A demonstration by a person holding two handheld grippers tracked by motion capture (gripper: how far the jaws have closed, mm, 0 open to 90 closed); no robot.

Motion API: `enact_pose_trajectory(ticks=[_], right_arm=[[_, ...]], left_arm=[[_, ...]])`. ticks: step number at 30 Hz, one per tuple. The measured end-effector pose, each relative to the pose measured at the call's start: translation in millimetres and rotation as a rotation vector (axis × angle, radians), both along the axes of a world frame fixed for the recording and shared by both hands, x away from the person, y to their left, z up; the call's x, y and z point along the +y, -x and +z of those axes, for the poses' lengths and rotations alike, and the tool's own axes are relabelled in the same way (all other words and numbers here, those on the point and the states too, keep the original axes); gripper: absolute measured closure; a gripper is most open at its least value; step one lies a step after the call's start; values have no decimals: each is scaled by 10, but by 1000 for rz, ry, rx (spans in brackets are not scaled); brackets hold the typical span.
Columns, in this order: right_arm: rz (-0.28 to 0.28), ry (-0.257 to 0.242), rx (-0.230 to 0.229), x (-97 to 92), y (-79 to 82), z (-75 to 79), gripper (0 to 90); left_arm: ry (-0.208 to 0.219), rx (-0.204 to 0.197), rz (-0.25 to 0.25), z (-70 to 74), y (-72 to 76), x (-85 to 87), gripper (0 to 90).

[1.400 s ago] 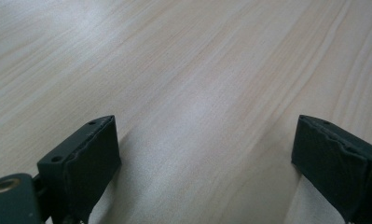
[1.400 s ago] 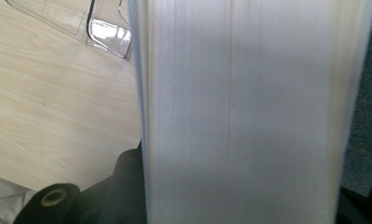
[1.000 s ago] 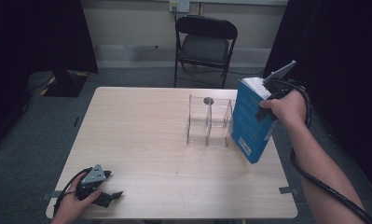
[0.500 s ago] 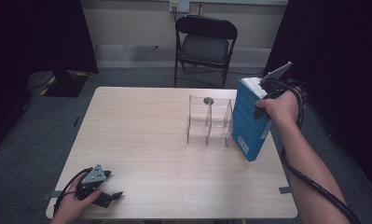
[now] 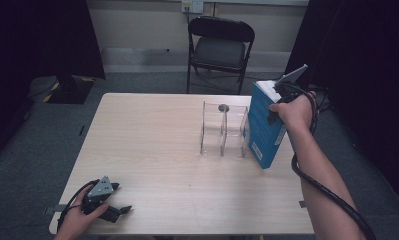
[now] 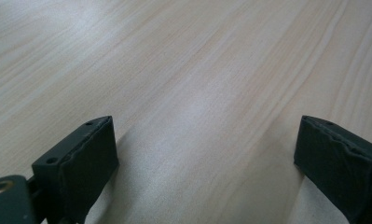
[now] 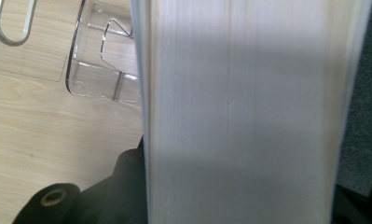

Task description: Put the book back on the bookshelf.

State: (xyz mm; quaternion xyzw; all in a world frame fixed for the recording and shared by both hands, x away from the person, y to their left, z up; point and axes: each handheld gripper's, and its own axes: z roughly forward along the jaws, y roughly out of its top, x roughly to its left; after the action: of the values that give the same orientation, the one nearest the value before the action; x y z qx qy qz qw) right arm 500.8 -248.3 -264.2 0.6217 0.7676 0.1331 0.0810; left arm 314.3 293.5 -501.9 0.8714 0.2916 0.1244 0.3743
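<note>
R hand-held gripper (image 5: 276,95) clamps blue book (image 5: 264,131) beside clear rack (image 5: 223,130).

The right gripper (image 5: 276,100) is at the far right part of the surface (image 5: 157,150), above its right edge, with the book (image 5: 265,130) between its jaws. The book hangs below that gripper, its lower corner at the surface. Just left of the book and gripper stands the rack (image 5: 223,129), on the surface, near the book; whether they touch cannot be told. Behind the gripper and to its left, beyond the far edge of the surface, a chair (image 5: 219,47) stands on the floor. The left gripper (image 5: 118,209) lies well apart, at the near left corner of the surface, resting on it.
</note>
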Motion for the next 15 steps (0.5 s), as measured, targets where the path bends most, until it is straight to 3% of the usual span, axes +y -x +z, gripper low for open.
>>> enact_pose_trajectory(ticks=[12, 15], right_arm=[[-26, -4, -35, 12, -89, -140, 614], [-41, -16, -61, -1, -80, -166, 613]], left_arm=[[0, 1, -4, -1, -2, -2, 48], [-7, 5, -8, 1, -5, -5, 36]])
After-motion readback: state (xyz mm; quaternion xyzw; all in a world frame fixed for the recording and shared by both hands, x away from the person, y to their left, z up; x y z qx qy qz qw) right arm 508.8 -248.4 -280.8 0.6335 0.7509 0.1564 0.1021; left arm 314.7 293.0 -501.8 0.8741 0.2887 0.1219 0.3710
